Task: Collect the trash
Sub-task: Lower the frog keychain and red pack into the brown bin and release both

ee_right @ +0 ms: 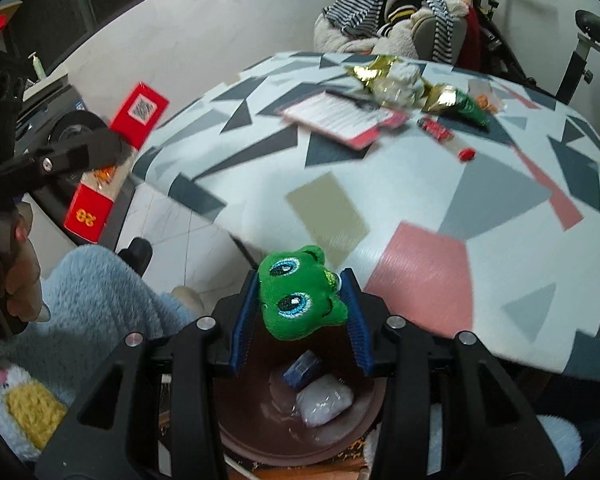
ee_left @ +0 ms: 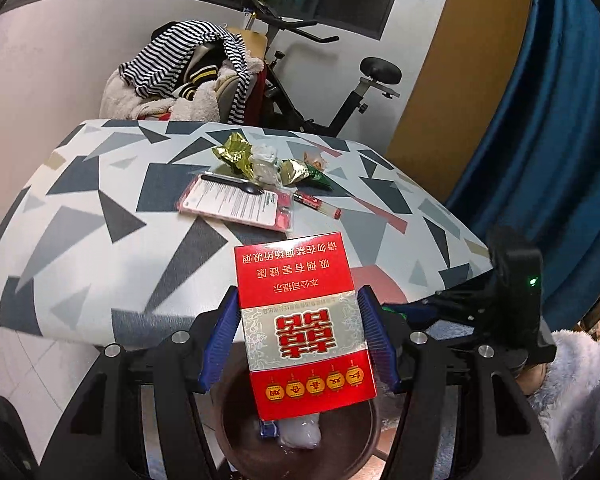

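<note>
My left gripper is shut on a red cigarette pack and holds it above a brown bin beside the table; the pack also shows in the right wrist view. My right gripper is shut on a green plush frog above the same bin, which holds a white wad and a blue scrap. On the table's far side lie gold wrappers, a crumpled white wrapper, a green packet and a red tube.
The patterned table also holds a pink card with a black pen. Behind it stand a chair piled with clothes and an exercise bike. A blue curtain hangs at the right. My sleeve is fluffy blue.
</note>
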`<state>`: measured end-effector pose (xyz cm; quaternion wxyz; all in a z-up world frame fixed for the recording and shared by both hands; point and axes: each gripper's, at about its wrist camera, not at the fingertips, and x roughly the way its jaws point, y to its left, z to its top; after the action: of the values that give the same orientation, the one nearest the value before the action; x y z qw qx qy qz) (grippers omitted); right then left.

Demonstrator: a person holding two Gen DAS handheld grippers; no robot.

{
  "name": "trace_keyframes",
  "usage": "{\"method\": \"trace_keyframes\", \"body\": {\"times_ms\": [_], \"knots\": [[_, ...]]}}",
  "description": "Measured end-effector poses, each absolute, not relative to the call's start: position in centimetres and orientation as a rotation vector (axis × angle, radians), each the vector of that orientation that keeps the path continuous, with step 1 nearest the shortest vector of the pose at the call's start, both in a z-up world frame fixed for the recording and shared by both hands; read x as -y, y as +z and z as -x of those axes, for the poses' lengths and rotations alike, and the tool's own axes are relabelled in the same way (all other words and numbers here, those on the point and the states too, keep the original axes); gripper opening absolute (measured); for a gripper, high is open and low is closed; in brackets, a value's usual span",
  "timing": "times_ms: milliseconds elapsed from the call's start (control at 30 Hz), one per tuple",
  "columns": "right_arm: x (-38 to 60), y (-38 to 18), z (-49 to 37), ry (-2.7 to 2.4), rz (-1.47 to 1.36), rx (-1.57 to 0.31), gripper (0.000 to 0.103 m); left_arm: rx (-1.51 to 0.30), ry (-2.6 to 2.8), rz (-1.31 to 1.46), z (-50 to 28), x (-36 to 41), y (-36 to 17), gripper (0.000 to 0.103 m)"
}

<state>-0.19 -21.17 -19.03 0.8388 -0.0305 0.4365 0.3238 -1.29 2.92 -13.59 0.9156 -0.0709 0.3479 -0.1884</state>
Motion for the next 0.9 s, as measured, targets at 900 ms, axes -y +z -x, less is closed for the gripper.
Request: {"method": "trace_keyframes", "body": {"times_ms": [900], "knots": [[19.3,-21.9,0.7,0.703,0.142,-1.039,0.044,-0.741,-0.403,0.189,1.8,-2.8,-15.7,0.058]]}}
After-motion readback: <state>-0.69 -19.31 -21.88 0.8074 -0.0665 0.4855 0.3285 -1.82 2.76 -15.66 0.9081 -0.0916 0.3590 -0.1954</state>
